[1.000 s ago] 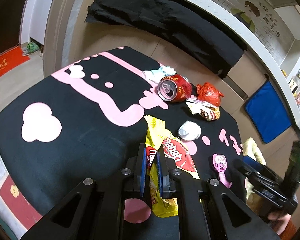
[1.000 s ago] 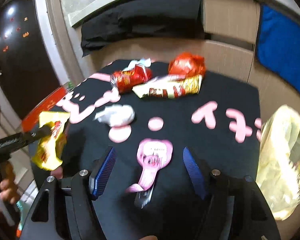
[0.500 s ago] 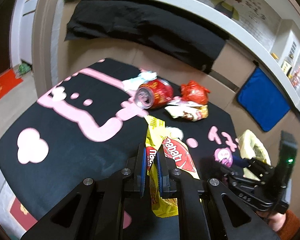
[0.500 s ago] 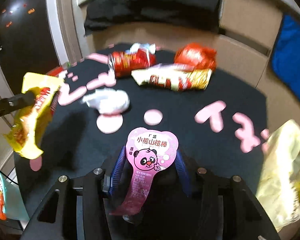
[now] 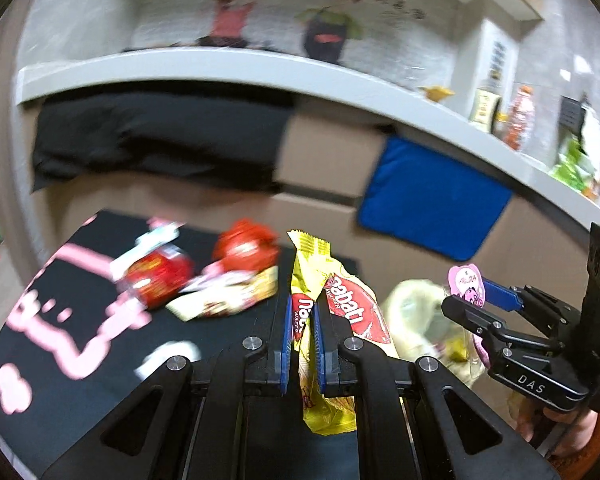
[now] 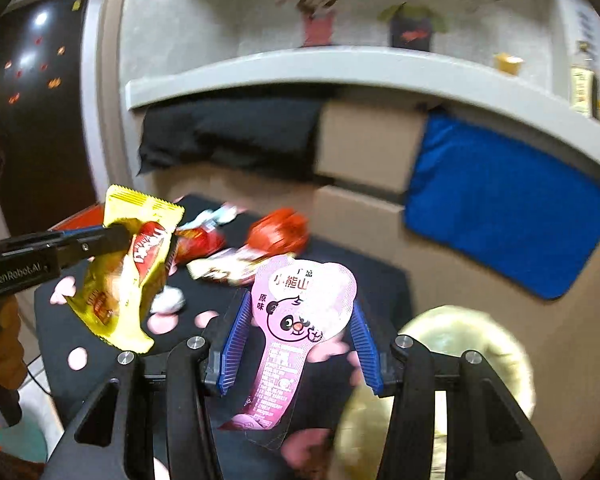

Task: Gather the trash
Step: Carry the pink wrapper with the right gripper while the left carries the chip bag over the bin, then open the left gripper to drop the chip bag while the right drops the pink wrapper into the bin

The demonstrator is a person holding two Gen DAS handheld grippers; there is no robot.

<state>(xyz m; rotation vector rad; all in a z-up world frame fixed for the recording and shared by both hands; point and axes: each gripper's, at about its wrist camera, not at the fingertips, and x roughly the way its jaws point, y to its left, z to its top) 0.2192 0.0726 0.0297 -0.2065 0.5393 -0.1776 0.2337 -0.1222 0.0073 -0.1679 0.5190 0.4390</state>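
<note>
Currently the left hand-held gripper is clamped on a crinkled yellow foil wafer wrapper with a red logo, its blue pads pressed nearly together across the wrapper's middle, with the sealed top sticking up toward twelve o'clock and the tail drooping below. The right hand-held gripper is shut on a flat pink panda-printed lollipop packet, pinched by its two side edges with the narrow stem hanging toward six o'clock.

Both pieces are off the black table with pink lettering. A pale yellow plastic bag sits at about four o'clock in the right wrist view, apparently the place for the trash.

Both wrappers look feather-light and limp. The foil one is likely slick and springy, so a grip across its flattened middle seems sound. The pink packet is thin and bowed by the edgewise squeeze; it may buckle or slip.

Left on the table, at ten o'clock in the left wrist view, are a dented red drink can, a crumpled red wrapper and a pale printed snack wrapper.
</note>
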